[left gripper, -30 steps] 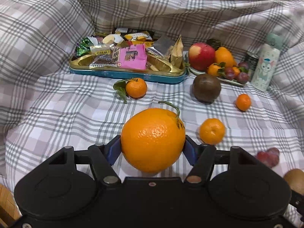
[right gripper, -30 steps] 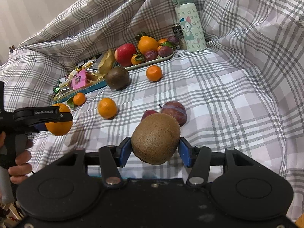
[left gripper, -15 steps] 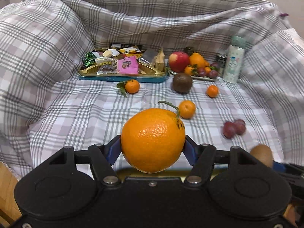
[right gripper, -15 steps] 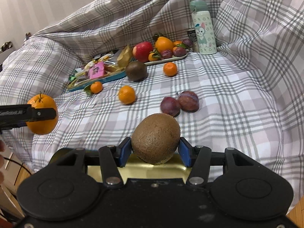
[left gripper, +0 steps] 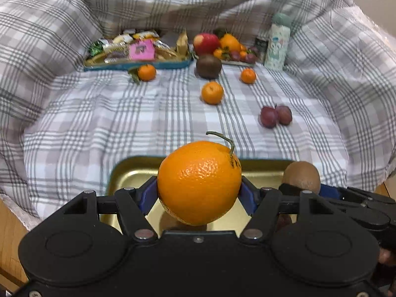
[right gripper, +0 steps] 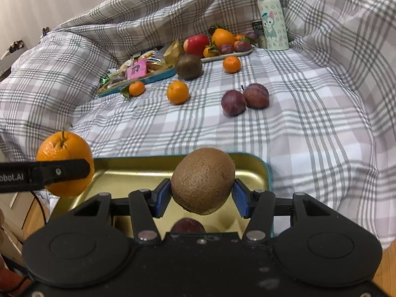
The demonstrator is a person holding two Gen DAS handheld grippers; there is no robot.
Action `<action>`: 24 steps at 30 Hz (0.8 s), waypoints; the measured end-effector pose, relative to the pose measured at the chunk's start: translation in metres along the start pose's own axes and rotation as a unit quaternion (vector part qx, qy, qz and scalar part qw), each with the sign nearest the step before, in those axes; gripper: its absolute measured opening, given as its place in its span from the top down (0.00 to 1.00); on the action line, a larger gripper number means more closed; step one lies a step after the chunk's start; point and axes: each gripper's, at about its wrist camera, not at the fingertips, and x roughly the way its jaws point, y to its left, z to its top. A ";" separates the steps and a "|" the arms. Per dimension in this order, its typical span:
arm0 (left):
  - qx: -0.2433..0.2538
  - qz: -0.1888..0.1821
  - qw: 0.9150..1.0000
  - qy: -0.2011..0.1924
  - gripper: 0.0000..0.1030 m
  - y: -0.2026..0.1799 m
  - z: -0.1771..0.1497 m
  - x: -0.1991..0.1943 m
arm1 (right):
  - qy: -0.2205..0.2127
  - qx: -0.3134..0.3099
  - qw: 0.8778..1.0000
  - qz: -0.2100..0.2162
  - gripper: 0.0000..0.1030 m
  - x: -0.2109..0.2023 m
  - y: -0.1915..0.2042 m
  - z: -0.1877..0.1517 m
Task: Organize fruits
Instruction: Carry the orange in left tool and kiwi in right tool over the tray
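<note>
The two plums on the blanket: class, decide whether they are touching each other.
Touching. In the right wrist view the left plum and the right plum press together with no blanket visible between them.

Legible text, right wrist view: white lettering "obot.AI" on the black finger of the left gripper, cut off by the left frame edge; first letters out of view.

Orange: dark printed mark near the stem, unreadable.

Pink packet in the snack tray: dark print, too blurred to read.

Bottle: cartoon figure only, no readable words.
</note>
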 end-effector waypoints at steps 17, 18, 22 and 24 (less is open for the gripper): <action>0.057 -0.025 0.997 0.034 0.34 -0.038 -0.031 0.027 | 0.006 -0.008 0.999 -0.037 0.46 0.002 -0.010 -0.009; 0.059 -0.026 0.997 0.033 0.34 -0.039 -0.033 0.026 | 0.008 -0.009 0.999 -0.038 0.46 0.003 -0.010 -0.009; 0.057 -0.034 0.997 0.036 0.34 -0.038 -0.035 0.026 | 0.012 -0.013 0.999 -0.041 0.46 0.005 -0.009 -0.011; 0.048 -0.037 0.997 0.042 0.33 -0.037 -0.037 0.027 | 0.012 -0.019 0.999 -0.043 0.46 0.005 -0.008 -0.011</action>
